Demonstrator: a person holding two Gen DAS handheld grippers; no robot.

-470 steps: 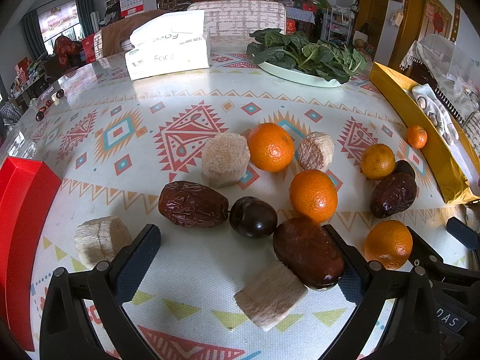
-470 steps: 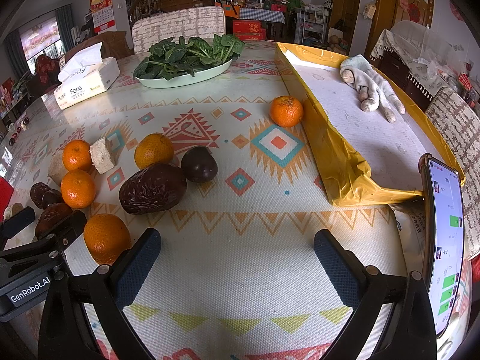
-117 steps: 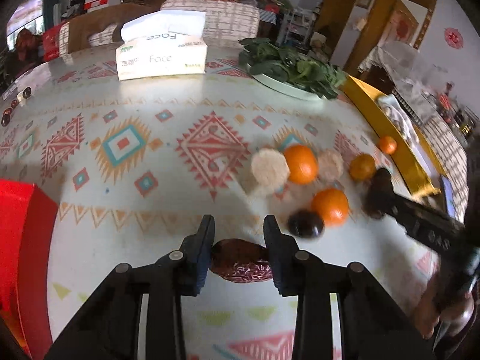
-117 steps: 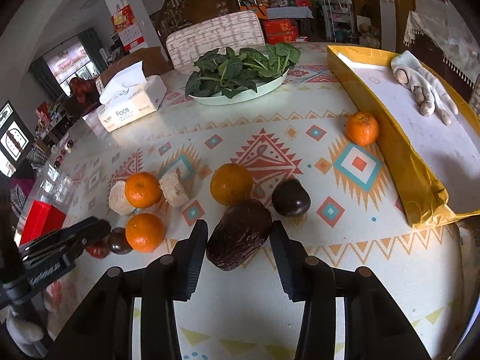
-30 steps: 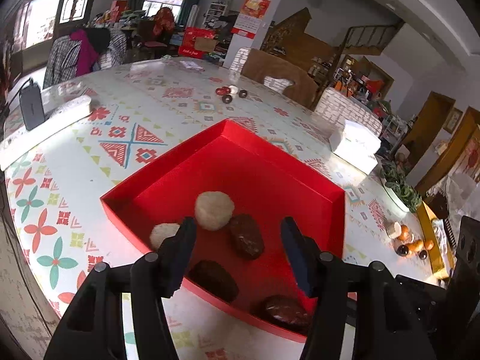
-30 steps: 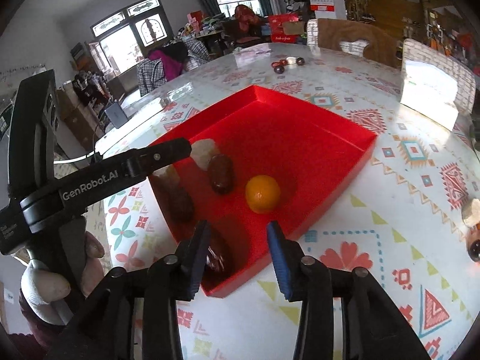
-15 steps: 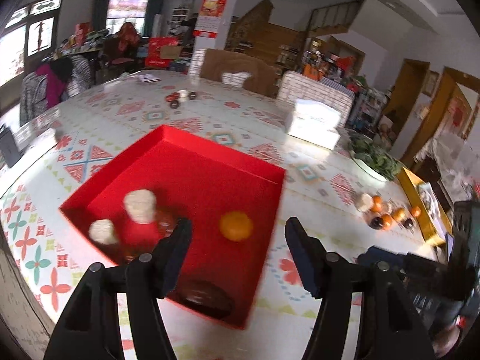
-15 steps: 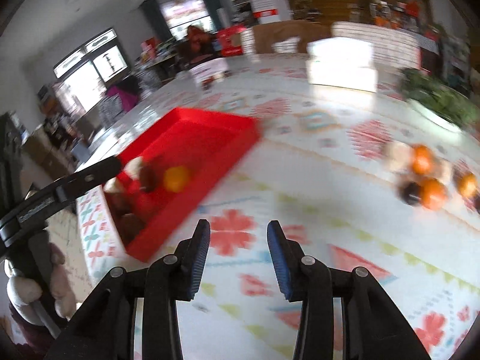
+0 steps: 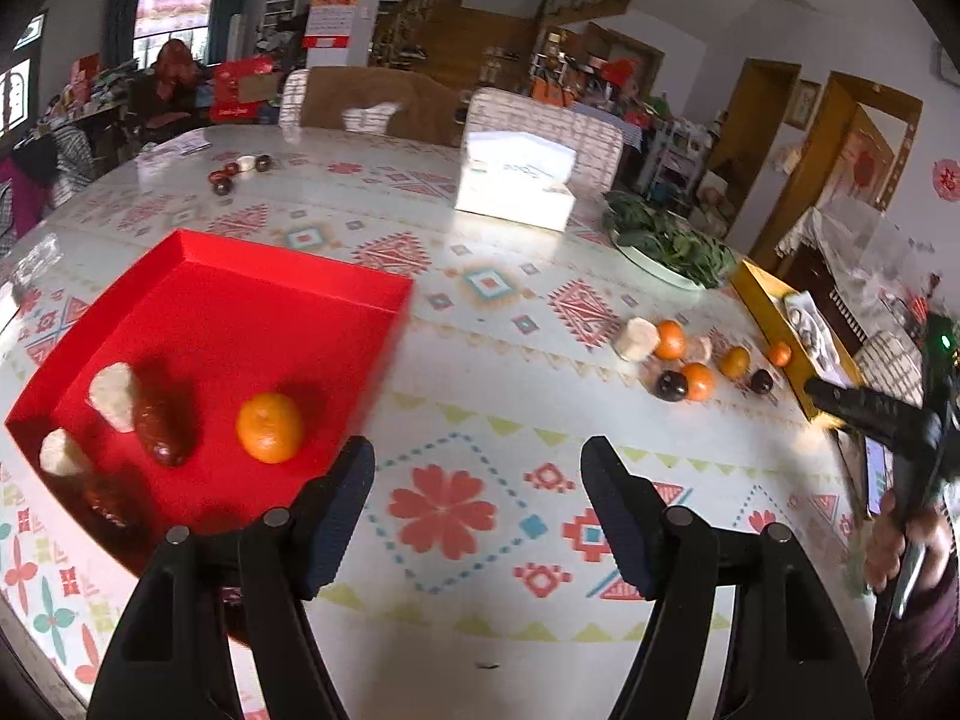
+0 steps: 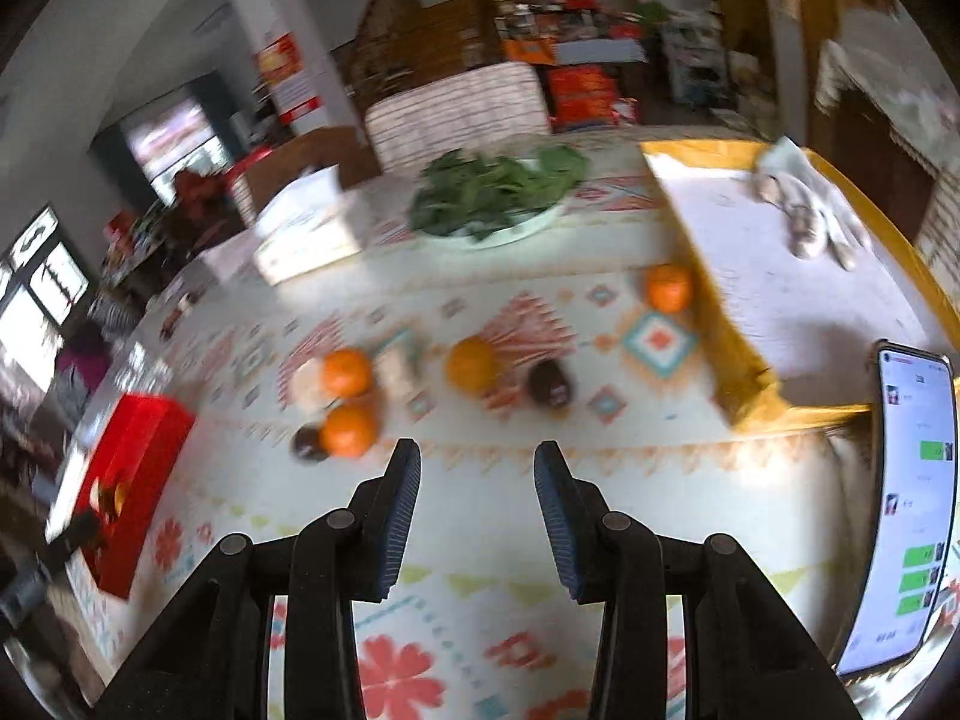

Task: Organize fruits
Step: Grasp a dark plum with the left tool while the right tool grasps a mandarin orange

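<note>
Daylight enters from windows (image 9: 174, 6) at ten o'clock, throwing pale glare across the tabletop (image 9: 372, 204). The right wrist view is heavily motion-smeared (fruit edges streak sideways); the left is sharper. Both bend strongly and darken toward the rims.

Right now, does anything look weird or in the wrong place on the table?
Yes. One orange sits alone against the yellow tray, apart from the other fruit. A glove lies inside that tray.
</note>
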